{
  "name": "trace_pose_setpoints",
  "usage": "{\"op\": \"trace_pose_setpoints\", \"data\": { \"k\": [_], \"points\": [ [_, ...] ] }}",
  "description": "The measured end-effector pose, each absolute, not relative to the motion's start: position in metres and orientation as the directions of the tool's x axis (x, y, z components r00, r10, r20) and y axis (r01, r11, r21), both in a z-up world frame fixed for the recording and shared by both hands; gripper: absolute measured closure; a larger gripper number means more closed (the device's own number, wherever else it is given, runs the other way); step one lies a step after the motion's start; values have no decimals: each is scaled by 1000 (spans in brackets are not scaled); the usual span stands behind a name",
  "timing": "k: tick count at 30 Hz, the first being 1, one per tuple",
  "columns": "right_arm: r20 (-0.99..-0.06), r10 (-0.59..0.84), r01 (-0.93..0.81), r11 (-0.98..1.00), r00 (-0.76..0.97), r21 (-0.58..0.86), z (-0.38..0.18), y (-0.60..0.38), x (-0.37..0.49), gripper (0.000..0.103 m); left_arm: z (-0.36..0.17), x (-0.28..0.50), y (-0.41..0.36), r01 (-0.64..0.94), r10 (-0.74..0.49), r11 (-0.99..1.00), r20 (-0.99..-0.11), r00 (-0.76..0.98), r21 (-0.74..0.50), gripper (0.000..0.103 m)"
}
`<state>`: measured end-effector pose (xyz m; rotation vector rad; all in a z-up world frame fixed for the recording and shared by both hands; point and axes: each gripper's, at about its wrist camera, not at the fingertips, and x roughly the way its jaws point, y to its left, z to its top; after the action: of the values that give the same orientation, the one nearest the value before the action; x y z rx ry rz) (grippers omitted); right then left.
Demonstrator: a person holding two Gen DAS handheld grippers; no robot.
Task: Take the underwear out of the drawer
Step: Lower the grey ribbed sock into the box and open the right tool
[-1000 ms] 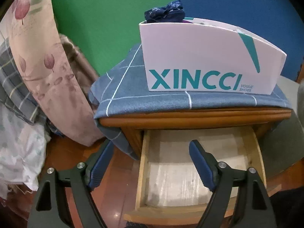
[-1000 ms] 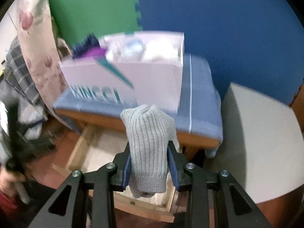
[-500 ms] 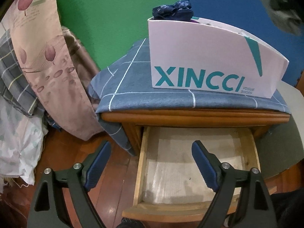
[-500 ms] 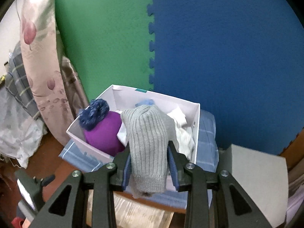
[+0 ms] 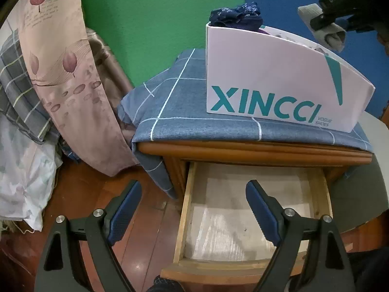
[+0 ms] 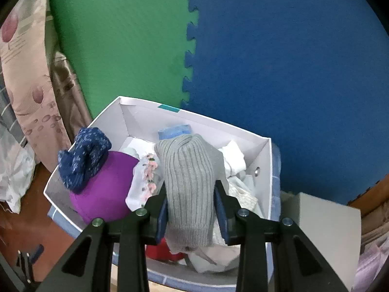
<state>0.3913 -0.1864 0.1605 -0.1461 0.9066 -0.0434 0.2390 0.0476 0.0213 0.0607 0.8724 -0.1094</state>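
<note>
Grey underwear (image 6: 188, 185) now over box (image 6: 263, 170) (full)

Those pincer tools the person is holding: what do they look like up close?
Both look alike. The left gripper and right gripper are black plastic frames with triangular cut-outs and silver round bolts at the joints. Each has two fingers tipped with dark blue ribbed pads. No cables, hands or sleeves can be made out.

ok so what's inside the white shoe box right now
Inside the white shoe box: a purple garment, a navy speckled piece, white floral fabric, something light blue and something red. The held grey ribbed garment covers the middle.
</note>
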Motion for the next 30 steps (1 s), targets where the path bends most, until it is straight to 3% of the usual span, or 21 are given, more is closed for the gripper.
{"op": "trace_pose_setpoints", "data": {
  "k": [25, 30],
  "points": [
    [-827, -180, 34, 981, 532, -192, 92, -187, 442, 65, 19, 238, 49, 123, -98, 992, -785, 611, -28, 17],
    [-818, -198, 53, 978, 539, -202, 94, -185, 438, 52, 18, 240, 50, 119, -93, 993, -790, 606, -25, 17]
  ]
}}
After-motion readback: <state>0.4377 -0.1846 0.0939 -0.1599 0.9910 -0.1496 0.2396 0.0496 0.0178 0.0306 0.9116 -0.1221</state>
